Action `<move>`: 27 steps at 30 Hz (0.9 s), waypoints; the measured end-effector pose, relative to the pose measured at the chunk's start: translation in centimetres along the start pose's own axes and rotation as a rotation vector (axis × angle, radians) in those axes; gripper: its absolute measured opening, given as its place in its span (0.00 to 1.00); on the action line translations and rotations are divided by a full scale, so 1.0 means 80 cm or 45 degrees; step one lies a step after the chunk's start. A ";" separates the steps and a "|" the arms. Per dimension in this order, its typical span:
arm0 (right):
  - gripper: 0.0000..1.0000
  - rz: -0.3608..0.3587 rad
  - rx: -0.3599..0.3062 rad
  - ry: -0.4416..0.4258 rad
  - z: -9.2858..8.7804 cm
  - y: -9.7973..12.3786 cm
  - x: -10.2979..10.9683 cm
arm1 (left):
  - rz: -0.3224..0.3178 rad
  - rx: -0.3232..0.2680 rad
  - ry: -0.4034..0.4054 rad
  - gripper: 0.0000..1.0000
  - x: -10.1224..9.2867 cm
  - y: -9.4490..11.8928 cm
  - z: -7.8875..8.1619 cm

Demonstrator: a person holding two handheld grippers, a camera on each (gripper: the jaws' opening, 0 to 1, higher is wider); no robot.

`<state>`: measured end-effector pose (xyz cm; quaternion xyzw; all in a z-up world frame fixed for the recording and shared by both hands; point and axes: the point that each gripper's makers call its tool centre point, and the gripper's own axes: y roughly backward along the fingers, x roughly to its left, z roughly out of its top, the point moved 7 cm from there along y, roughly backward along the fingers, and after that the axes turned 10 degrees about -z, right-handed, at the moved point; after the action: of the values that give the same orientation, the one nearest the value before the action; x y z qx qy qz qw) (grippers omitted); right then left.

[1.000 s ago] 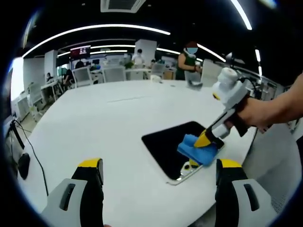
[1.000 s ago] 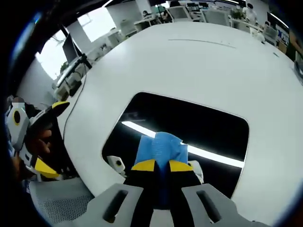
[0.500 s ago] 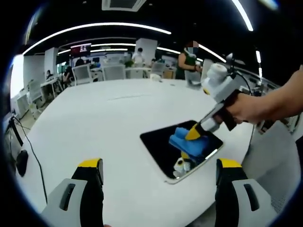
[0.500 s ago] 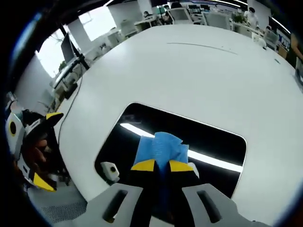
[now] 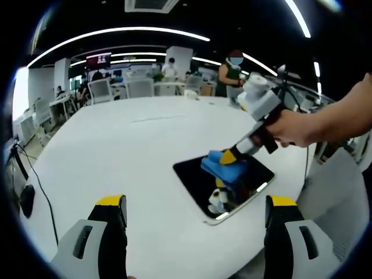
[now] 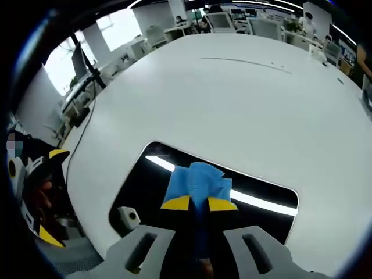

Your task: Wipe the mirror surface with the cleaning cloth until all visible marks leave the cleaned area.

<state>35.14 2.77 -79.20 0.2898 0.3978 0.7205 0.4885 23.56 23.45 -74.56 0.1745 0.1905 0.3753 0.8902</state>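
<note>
Right gripper, jaws clamped on the folded blue cleaning cloth, has slid the cloth from the near edge toward the far edge of the dark, glossy mirror on the white table; left gripper gapes, unladen.

Blue cleaning cloth, dark mirror, white table, yellow-tipped grey hand-held gripper

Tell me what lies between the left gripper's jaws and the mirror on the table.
Bare white table: in the left gripper view, nothing sits between the left gripper and the mirror. On the mirror, the right gripper presses the blue cloth.
</note>
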 end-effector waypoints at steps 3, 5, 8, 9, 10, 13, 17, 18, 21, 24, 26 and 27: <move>0.04 -0.003 0.001 -0.005 0.004 -0.002 -0.002 | 0.000 0.000 0.001 1.00 0.001 0.000 0.000; 0.04 -0.005 0.000 -0.003 0.007 -0.004 -0.002 | -0.001 0.001 0.001 1.00 0.001 0.000 0.000; 0.04 -0.006 -0.002 -0.004 0.012 -0.006 -0.005 | 0.000 0.005 0.000 1.00 0.002 0.000 -0.001; 0.04 -0.005 -0.003 -0.005 0.012 -0.007 -0.005 | 0.001 0.005 0.001 1.00 0.002 0.000 -0.001; 0.04 -0.005 -0.004 -0.007 0.014 -0.008 -0.006 | 0.003 0.005 0.001 1.00 0.002 0.000 -0.001; 0.04 -0.006 -0.004 -0.006 0.017 -0.010 -0.007 | 0.009 0.004 0.007 1.00 0.002 0.000 -0.001; 0.04 -0.010 -0.024 0.011 0.021 -0.013 -0.009 | 0.013 0.004 0.010 1.00 0.002 0.000 -0.002; 0.04 -0.010 -0.028 0.018 0.023 -0.014 -0.009 | 0.013 0.003 0.014 1.00 0.002 0.000 -0.002; 0.04 -0.001 -0.030 0.023 0.023 -0.015 -0.010 | 0.013 0.003 0.017 1.00 0.001 0.000 -0.002; 0.04 0.001 -0.054 0.065 0.025 -0.017 -0.011 | 0.013 0.003 0.019 1.00 0.001 -0.001 -0.002; 0.04 0.001 -0.049 0.057 0.025 -0.017 -0.011 | 0.013 0.002 0.021 1.00 0.001 -0.001 -0.002; 0.04 0.004 -0.044 0.046 0.026 -0.017 -0.012 | 0.012 0.002 0.022 1.00 0.001 -0.001 -0.002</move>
<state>37.81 2.80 -79.35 0.2690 0.3934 0.7333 0.4850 23.55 23.46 -74.77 0.1729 0.1976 0.3810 0.8865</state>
